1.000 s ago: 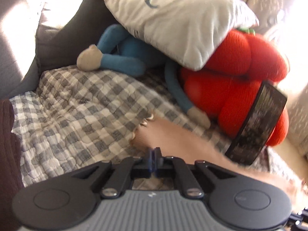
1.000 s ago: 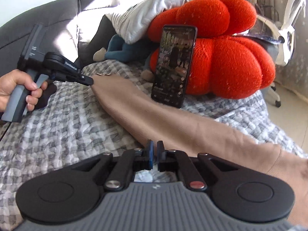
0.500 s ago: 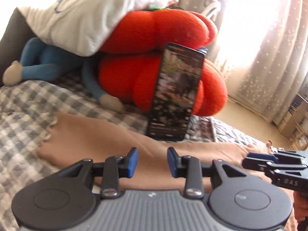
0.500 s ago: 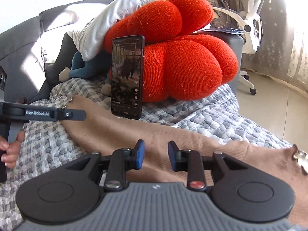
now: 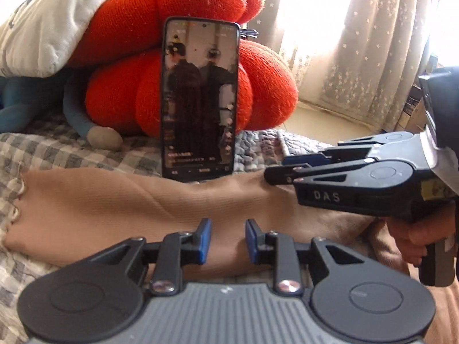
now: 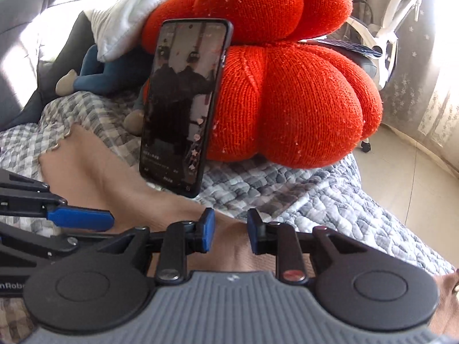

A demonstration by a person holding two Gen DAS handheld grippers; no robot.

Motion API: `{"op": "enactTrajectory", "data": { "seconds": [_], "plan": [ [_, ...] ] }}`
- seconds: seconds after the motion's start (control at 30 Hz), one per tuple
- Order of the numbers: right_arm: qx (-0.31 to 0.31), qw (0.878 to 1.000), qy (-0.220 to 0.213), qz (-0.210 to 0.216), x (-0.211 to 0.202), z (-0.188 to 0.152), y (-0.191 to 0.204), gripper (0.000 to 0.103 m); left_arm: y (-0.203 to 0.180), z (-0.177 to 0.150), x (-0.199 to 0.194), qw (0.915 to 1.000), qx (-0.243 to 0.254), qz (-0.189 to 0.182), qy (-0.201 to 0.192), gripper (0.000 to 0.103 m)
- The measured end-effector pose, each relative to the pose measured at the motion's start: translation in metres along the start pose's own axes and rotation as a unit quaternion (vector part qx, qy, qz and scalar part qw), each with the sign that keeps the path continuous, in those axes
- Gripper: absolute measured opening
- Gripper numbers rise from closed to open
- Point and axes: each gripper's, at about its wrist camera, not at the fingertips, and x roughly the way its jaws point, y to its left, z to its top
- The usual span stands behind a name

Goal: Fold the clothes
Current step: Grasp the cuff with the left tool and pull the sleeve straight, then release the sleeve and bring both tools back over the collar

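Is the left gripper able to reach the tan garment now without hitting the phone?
Probably yes. The left gripper is open just above the tan garment, and the phone stands farther back, against the red cushion.

Bright daylight through the curtains (image 5: 358, 43), window glare blown out, fisheye bending at edges, soft blur throughout
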Motion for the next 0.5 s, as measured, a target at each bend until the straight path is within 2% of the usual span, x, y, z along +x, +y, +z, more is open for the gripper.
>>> {"op": "enactTrajectory", "data": {
  "seconds": [0.1, 0.17, 0.27, 0.37, 0.5],
  "plan": [
    [0.025, 1.0, -0.007, 0.016, -0.015, -0.003, -0.008, 0.026, 0.017, 0.005, 0.005, 0.9997, -0.008, 0.023, -0.011, 0.028],
    [0.017, 1.0, -0.01, 0.002, -0.026, -0.007, -0.011, 0.028, 0.03, 0.007, 0.013, 0.9978, -0.02, 0.063, -0.008, 0.029],
    [0.018, 1.0, -0.014, -0.021, -0.041, -0.012, -0.025, 0.029, 0.048, 0.009, 0.013, 0.9933, -0.062, 0.096, -0.016, 0.03],
    [0.031, 0.998, -0.019, -0.047, -0.06, -0.02, -0.049, 0.036, 0.053, 0.009, -0.002, 0.9905, -0.102, 0.089, -0.022, 0.037],
    [0.064, 0.995, -0.021, -0.08, -0.09, -0.04, -0.084, 0.044, 0.028, 0.01, -0.011, 0.9942, -0.09, 0.054, -0.023, 0.042]
  ]
}}
